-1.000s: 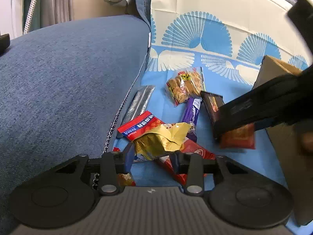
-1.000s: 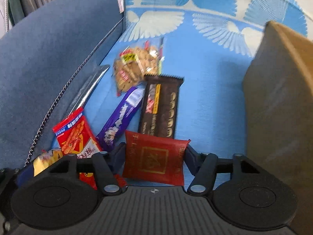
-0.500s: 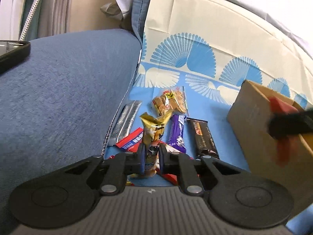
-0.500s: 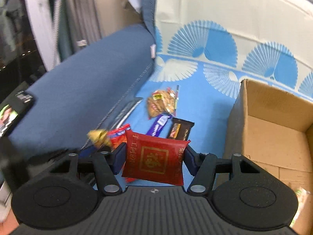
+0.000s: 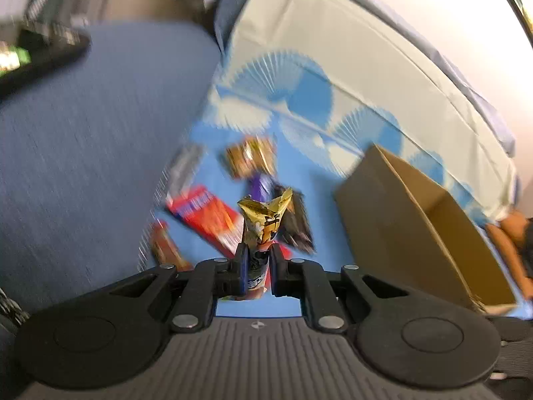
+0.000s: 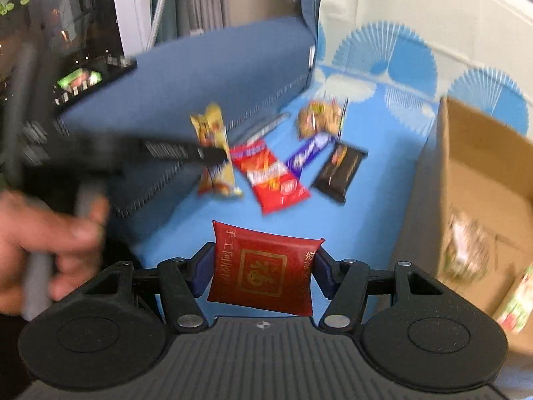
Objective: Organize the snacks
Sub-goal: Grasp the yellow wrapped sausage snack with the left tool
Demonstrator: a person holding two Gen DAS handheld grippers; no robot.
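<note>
My left gripper [image 5: 256, 263] is shut on a gold snack packet [image 5: 265, 220] and holds it upright above the blue seat; it also shows in the right wrist view [image 6: 213, 153]. My right gripper [image 6: 261, 266] is shut on a red pouch with gold print [image 6: 263, 270], held above the seat left of the cardboard box [image 6: 479, 180]. On the seat lie a red packet [image 6: 269, 180], a purple bar [image 6: 309, 153], a dark brown bar [image 6: 339, 170] and a clear bag of biscuits [image 6: 319, 118]. The box [image 5: 419, 220] holds a few snacks.
The blue sofa arm [image 5: 93, 153] rises on the left, with a phone [image 5: 36, 53] on top. The fan-patterned cover [image 5: 333, 76] runs up the backrest. A silver wrapper [image 5: 185, 166] lies along the arm seam. A hand [image 6: 36, 243] grips the left tool.
Both grippers have risen and pulled back with their packets. The right one has swung towards the box, whose inside now shows. The left one has lifted the gold packet higher.
</note>
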